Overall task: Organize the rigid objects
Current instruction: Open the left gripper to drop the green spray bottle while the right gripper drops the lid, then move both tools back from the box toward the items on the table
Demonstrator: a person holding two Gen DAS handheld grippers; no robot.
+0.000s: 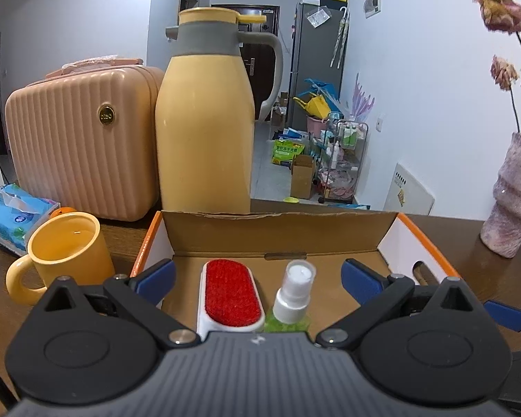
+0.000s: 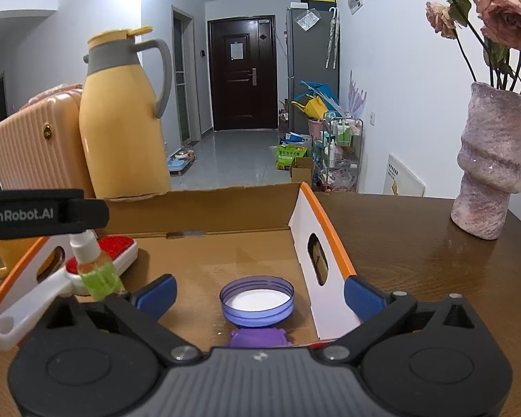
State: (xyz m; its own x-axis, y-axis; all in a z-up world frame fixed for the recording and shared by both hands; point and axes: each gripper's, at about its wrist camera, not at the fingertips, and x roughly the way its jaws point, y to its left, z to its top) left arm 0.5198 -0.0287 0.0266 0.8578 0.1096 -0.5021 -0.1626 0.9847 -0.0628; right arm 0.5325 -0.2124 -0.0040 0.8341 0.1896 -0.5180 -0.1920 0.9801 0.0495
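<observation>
An open cardboard box with orange-edged white sides sits on the wooden table. In the left wrist view a red lint brush and a green spray bottle lie in it, between the wide-open fingers of my left gripper. In the right wrist view my right gripper is open and empty above a purple jar lid and a purple object on the box floor. The brush and the bottle show at the left there.
A yellow mug stands left of the box. A yellow thermos jug and a peach case stand behind it. A tissue pack lies far left. A pink vase with dried flowers stands at the right.
</observation>
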